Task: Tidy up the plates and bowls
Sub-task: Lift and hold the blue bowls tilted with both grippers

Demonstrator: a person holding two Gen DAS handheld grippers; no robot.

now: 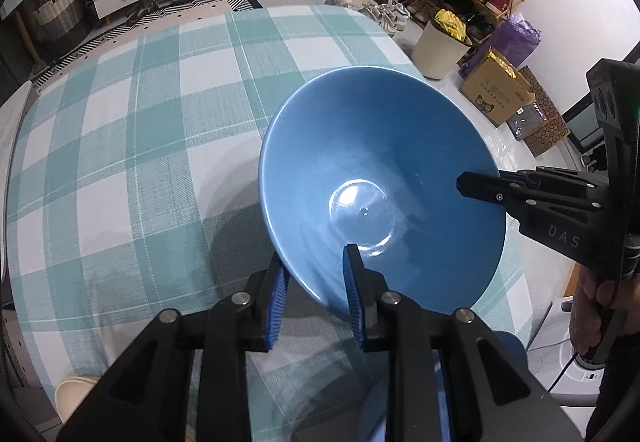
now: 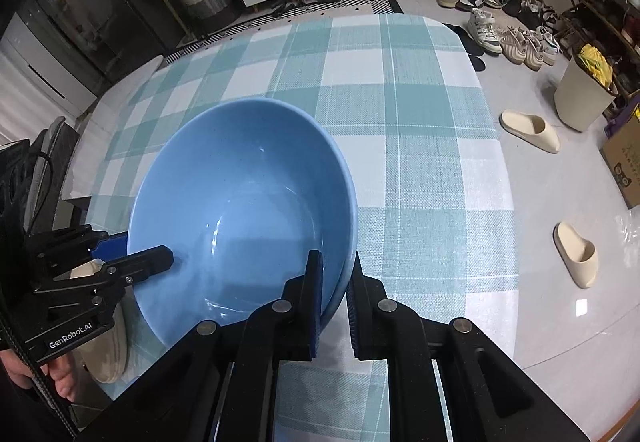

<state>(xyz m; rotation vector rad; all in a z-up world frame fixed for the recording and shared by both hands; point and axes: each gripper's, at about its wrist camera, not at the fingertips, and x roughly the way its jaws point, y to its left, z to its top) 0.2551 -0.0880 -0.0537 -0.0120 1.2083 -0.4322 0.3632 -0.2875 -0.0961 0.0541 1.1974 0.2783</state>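
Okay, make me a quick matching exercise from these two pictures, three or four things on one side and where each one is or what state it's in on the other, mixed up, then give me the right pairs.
Things:
1. blue bowl
2. left gripper
3. checked tablecloth
4. cream slippers

Places or states:
A. lying on the floor beside the table
B. held by its rim from two sides, tilted above the table
C. spread over the table
D. clamped on the bowl's rim, one finger inside and one outside

Pairs: 1-B, 2-D, 3-C, 4-A

light: bright, overhead | glare: bowl (image 1: 380, 197) centre | shadow: soft on tablecloth (image 1: 132, 161) | edges: fisheye-warped, vignetted
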